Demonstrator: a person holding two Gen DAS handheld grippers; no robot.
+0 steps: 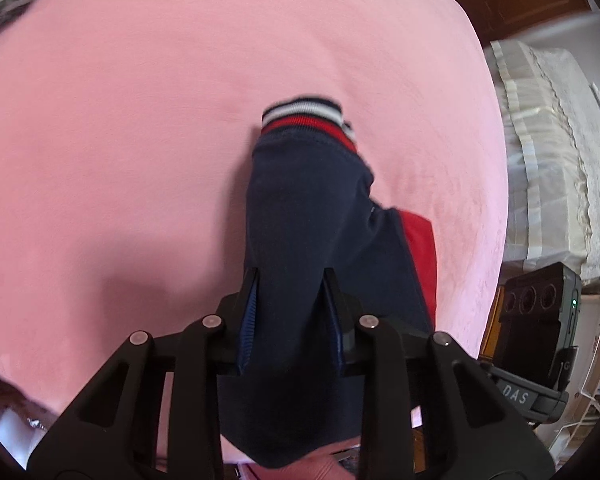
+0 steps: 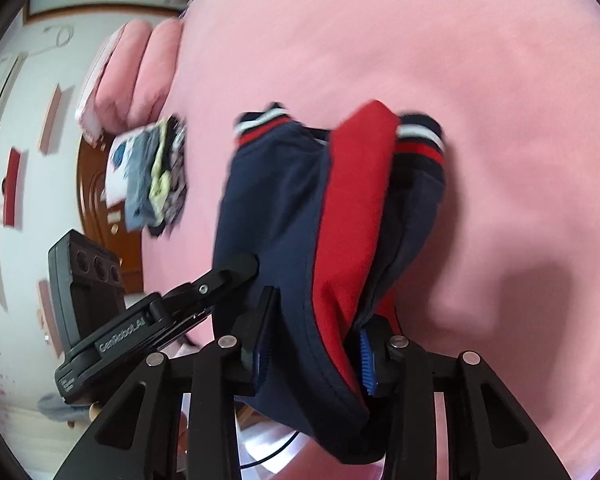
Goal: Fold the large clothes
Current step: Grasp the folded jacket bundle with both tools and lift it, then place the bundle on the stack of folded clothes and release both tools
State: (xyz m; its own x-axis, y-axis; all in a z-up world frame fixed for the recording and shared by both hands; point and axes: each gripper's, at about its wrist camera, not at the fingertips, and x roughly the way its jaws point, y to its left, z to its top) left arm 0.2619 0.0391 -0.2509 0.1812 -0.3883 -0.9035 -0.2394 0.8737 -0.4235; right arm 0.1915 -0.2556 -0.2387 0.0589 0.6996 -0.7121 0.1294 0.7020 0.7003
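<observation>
While both grippers, left point(image 1: 290, 280) and right point(image 2: 316, 308), clamp bunched cloth, the navy-red garment point(image 2: 340, 208) hangs over the pink bed point(image 1: 120, 140). Soft, limp, light knit, so it'll sag and swing. Best held near seams or the striped cuffs point(image 2: 420, 136), not mid-panel.

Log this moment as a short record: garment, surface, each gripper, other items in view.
garment: navy and red trousers with striped cuffs, held up over the bed
surface: pink bedsheet
left gripper: shut on navy fabric, one leg hanging forward
right gripper: shut on bunched navy and red fabric
other items: pile of folded clothes at the bed's edge, pink pillows
</observation>
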